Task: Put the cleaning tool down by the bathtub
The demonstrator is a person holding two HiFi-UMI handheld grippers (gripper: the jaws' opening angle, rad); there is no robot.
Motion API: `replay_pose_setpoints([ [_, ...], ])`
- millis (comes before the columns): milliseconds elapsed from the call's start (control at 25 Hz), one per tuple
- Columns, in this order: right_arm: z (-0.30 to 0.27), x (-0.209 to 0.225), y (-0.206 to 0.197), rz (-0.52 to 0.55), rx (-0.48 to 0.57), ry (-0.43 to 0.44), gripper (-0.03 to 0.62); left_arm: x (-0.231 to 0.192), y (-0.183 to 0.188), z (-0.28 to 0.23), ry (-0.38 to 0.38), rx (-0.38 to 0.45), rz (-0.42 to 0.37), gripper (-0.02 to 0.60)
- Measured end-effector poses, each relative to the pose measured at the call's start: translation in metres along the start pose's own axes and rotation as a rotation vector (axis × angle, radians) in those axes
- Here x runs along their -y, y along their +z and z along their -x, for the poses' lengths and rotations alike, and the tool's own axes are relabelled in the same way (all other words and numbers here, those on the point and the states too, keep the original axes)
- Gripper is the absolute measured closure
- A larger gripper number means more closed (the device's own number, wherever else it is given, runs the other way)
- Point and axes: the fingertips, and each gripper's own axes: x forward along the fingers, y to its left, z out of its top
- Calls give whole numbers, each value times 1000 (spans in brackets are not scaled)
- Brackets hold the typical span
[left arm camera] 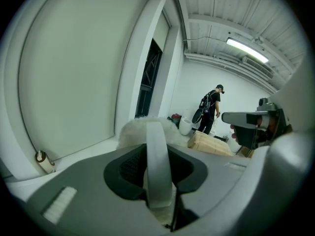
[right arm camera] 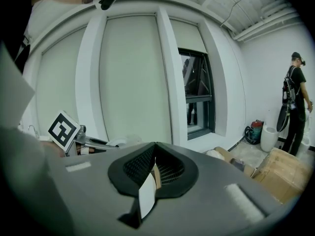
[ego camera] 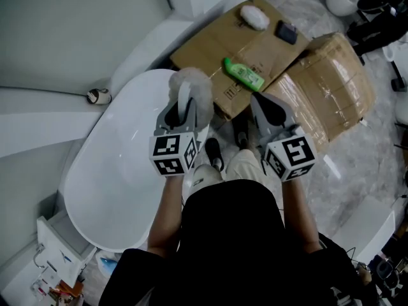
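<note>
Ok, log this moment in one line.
left gripper: shut on cleaning tool | right gripper: shut, empty | tool: held by bathtub rim | status: not yet set down

We see a green bottle [ego camera: 243, 74] lying on a flat cardboard box [ego camera: 217, 46] with a white fluffy pad [ego camera: 255, 16] and a dark flat object [ego camera: 285, 32] (what it is we cannot tell), a taped carton [ego camera: 335, 85] just beside, and a person in black [left arm camera: 212, 109] standing far off.

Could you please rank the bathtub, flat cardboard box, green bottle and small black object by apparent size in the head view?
1. bathtub
2. flat cardboard box
3. green bottle
4. small black object
The last two are close; the bottle looks longer.
</note>
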Motion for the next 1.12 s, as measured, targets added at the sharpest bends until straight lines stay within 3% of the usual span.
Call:
replay_pose_setpoints([
  [960, -93, 90, -30, 35, -192, 199, 586, -21, -36, -139, 181, -130, 107, 492],
  [1120, -108, 104, -33, 41, -187, 228, 586, -22, -49, -161, 195, -159, 119, 492],
])
